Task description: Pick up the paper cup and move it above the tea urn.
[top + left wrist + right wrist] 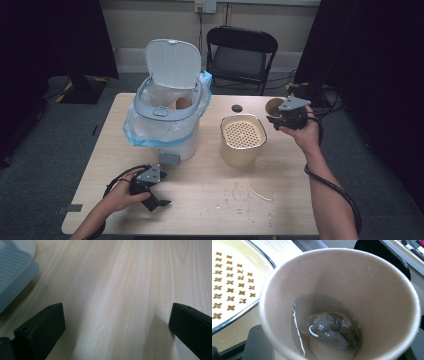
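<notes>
My right gripper (278, 119) is shut on a brown paper cup (274, 106), held above the table's back right, just right of the cream strainer container (243, 140). In the right gripper view the cup (337, 272) is tilted toward the camera, with a wet tea bag (329, 328) and a little liquid at its bottom. The perforated strainer top (234, 285) lies to its left. My left gripper (161, 192) rests low over the table's front left, open with nothing between its fingers; its own view puts it (116, 317) over bare wood.
A white pedal bin (167, 115) with a blue liner stands lid-up at the back left, a brown cup (182, 103) inside. Its grey pedal (12, 277) is near my left gripper. A small black cap (237, 108), scraps (260, 194) and a chair (241, 55) are around.
</notes>
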`<state>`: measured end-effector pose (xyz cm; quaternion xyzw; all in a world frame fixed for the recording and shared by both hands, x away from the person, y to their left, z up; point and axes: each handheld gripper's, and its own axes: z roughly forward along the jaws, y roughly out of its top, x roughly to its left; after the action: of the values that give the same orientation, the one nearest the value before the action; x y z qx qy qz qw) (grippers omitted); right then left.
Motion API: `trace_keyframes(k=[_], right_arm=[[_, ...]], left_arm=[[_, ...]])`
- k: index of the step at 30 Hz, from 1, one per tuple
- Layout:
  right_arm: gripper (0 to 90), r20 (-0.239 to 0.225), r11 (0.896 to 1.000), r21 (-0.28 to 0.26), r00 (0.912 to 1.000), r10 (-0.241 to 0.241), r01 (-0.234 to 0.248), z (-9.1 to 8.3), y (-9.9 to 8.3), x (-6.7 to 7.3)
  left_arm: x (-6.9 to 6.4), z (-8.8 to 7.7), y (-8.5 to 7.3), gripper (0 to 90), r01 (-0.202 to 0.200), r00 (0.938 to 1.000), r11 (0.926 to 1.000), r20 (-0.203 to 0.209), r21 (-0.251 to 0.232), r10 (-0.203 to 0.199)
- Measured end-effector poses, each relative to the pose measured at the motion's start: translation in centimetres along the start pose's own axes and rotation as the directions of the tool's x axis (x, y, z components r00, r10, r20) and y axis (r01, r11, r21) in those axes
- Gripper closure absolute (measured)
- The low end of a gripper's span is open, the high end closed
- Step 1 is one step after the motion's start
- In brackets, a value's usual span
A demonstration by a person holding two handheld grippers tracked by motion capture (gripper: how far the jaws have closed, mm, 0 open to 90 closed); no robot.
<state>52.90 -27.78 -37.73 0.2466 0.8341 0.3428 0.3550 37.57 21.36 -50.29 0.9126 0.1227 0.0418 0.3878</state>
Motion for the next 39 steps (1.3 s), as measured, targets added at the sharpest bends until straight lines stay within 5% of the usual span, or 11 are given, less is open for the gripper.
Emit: trace_keyframes(k=[23, 27, 32, 38, 39], right_arm=[[31.3, 0.045, 0.989, -0.054, 0.9895, -0.137, 0.14, -0.3, 1.9, 0.4], [31.6, 0.087, 0.98, -0.04, 0.9778, -0.19, 0.194, -0.4, 2.5, 0.6], [31.7, 0.139, 0.962, -0.009, 0.953, -0.269, 0.273, -0.6, 3.0, 0.9], [31.8, 0.147, 0.95, -0.003, 0.9401, -0.308, 0.311, -0.7, 3.5, 1.1], [31.8, 0.162, 0.944, 0.004, 0.9314, -0.326, 0.33, -0.7, 3.5, 1.1]], left_arm=[[0.0, 0.0, 0.0, 0.0, 0.003, 1.0, 1.0, -0.001, -0.001, -0.003], [0.0, 0.0, 0.0, 0.0, 0.0, 1.0, 1.0, 0.0, -0.004, 0.0], [0.0, 0.0, 0.0, 0.0, 0.0, 1.0, 1.0, -0.001, 0.003, 0.0], [0.0, 0.0, 0.0, 0.0, 0.0, 1.0, 1.0, -0.001, 0.001, 0.0], [0.0, 0.0, 0.0, 0.0, -0.001, 1.0, 1.0, -0.001, 0.001, 0.001]])
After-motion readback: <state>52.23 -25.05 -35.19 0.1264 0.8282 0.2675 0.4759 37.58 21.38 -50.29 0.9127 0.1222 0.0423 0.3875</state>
